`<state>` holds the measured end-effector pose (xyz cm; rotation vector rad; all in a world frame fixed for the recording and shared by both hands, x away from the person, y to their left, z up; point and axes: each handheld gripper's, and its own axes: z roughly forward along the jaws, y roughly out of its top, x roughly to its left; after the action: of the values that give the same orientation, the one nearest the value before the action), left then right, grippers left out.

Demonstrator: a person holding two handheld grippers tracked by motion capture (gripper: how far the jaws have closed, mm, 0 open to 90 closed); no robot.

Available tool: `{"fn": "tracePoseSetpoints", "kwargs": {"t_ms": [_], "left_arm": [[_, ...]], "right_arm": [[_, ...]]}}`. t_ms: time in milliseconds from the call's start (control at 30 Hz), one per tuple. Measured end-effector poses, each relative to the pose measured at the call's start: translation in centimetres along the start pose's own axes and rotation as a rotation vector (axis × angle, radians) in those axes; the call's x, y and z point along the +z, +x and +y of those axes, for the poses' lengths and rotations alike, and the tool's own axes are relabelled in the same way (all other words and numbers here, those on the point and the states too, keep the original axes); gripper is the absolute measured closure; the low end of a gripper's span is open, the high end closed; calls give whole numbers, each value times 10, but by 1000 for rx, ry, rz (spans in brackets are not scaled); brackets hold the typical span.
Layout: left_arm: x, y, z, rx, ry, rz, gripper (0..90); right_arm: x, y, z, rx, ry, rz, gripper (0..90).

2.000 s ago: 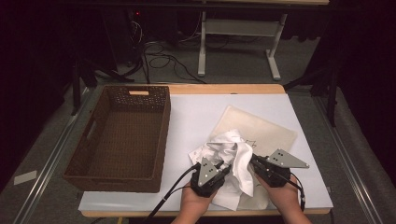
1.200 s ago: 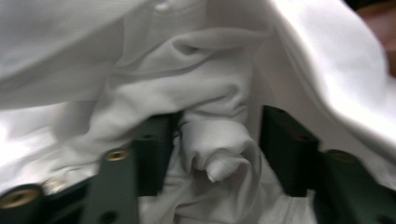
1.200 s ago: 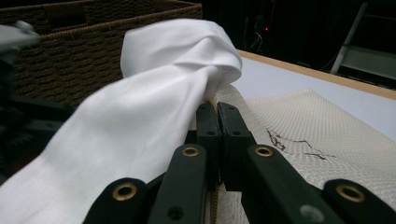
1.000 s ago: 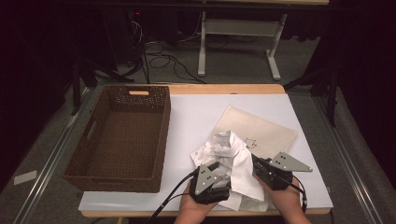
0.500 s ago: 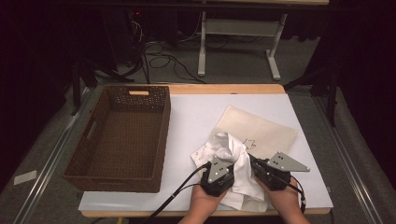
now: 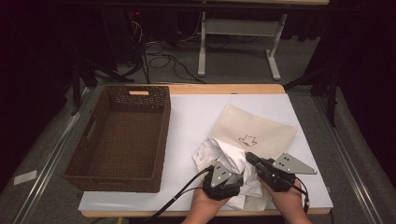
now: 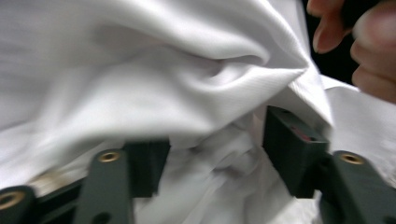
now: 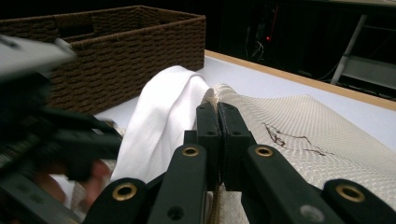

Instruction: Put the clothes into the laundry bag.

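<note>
A crumpled white cloth (image 6: 229,154) (image 7: 163,70) lies near the table's front edge, partly over a cream cloth (image 6: 261,128) (image 8: 299,121) with a small dark drawing. My left gripper (image 6: 233,173) (image 7: 217,158) is pushed into the white cloth. Its jaws have just been opening and stand apart, with loose folds between them and no pad pressing. My right gripper (image 6: 248,157) (image 8: 217,112) is close on its right. Its jaws are pressed together, and a fold of the white cloth (image 8: 163,112) rises to their tips.
A brown wicker basket (image 6: 163,140) (image 8: 116,46) stands empty on the left of the white table (image 6: 196,116). The person's right-hand fingers (image 7: 369,46) show just beyond the cloth. Metal rails run along both table sides, and cables lie on the floor behind.
My left gripper has shifted right, closer to the right gripper, and deeper into the white cloth, which is now more bunched. The right gripper has stayed put.
</note>
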<state>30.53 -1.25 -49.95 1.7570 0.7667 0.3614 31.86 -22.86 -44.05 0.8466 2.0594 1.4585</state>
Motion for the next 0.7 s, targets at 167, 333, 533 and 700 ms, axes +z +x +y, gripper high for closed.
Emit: {"fn": "tracePoseSetpoints", "kwargs": {"t_ms": [167, 333, 533, 700], "left_arm": [[-27, 18, -4, -34, -23, 60, 359], [-44, 34, -2, -76, -52, 133, 297], [-40, 48, 5, -94, -41, 190, 189], [-27, 60, 4, -125, -5, 201, 180]], "right_arm": [[0, -2, -2, -2, 6, -10, 900], [0, -1, -2, 0, 7, -15, 900], [0, -2, -3, 2, 8, -15, 898], [1, -2, -3, 5, 11, -14, 898]]}}
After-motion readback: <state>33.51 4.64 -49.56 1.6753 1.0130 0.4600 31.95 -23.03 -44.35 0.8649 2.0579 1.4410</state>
